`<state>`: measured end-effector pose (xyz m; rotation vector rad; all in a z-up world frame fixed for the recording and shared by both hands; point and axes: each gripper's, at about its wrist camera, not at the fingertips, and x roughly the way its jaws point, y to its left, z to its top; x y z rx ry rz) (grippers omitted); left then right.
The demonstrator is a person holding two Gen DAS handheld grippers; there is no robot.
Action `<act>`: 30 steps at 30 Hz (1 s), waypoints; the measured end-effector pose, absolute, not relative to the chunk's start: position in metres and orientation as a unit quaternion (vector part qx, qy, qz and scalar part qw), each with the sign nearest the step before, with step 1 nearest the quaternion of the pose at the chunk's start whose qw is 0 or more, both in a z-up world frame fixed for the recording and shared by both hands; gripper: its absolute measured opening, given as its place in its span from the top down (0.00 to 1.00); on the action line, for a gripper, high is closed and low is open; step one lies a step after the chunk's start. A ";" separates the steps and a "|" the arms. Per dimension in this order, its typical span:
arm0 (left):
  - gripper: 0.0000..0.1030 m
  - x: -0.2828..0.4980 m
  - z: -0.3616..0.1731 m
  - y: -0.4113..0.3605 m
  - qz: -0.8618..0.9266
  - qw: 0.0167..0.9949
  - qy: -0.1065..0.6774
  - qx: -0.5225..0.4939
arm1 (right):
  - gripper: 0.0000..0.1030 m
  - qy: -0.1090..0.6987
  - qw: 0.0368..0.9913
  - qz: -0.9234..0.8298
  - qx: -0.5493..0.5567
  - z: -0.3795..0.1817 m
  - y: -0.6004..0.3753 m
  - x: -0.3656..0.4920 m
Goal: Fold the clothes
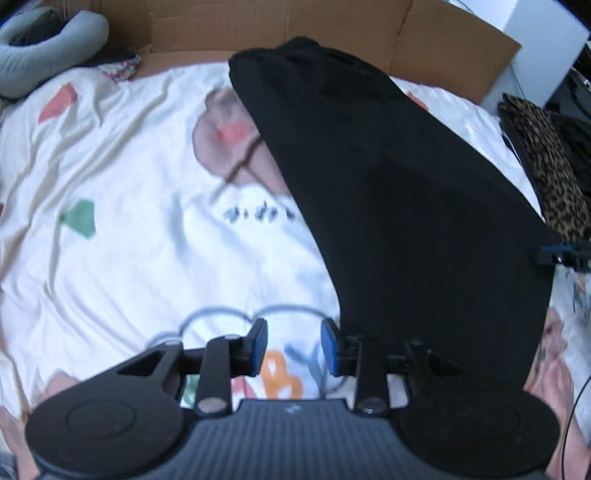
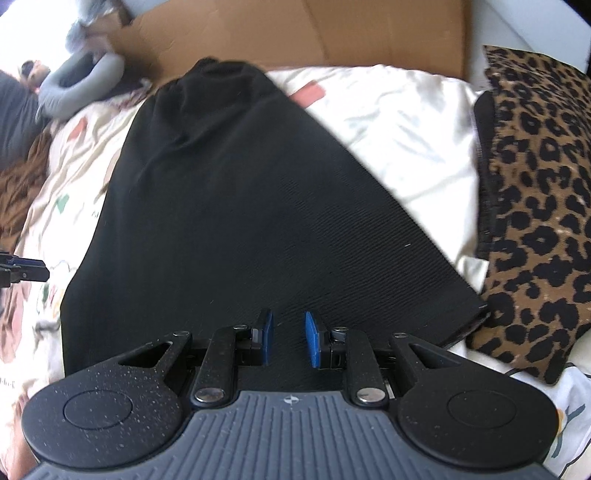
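My left gripper (image 1: pixel 293 345) hangs part open and empty over the printed sheet (image 1: pixel 110 221), just left of the black garment (image 1: pixel 406 221). My right gripper (image 2: pixel 289 339) stands narrowly apart above that garment's near hem; cardboard (image 2: pixel 295 29) lies beyond it.

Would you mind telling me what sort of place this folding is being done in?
Most likely a bedroom: the black garment lies on a bed with a patterned white sheet, beside a leopard-print cloth and a grey neck pillow.
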<state>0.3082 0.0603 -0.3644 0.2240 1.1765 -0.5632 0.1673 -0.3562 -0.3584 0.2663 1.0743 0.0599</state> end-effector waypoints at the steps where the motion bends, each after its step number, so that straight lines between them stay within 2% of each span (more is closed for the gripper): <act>1: 0.64 0.304 -0.366 0.062 -0.265 0.787 0.548 0.102 | 0.79 0.512 0.849 0.033 0.123 -0.358 -0.352 0.168; 11: 0.64 0.273 -0.385 0.060 -0.291 0.790 0.537 0.062 | 0.79 0.513 0.848 0.088 0.103 -0.342 -0.302 0.182; 21: 0.46 0.253 -0.397 0.041 -0.315 0.789 0.524 0.054 | 0.77 0.508 0.842 0.158 0.095 -0.330 -0.249 0.191; 26: 0.46 0.258 -0.397 0.040 -0.296 0.804 0.513 0.058 | 0.70 0.517 0.830 0.190 0.081 -0.332 -0.225 0.190; 28: 0.46 0.261 -0.395 0.042 -0.291 0.810 0.506 0.052 | 0.60 0.517 0.828 0.205 0.071 -0.333 -0.215 0.187; 30: 0.46 0.263 -0.391 0.044 -0.290 0.816 0.497 0.046 | 0.60 0.518 0.824 0.222 0.062 -0.334 -0.205 0.184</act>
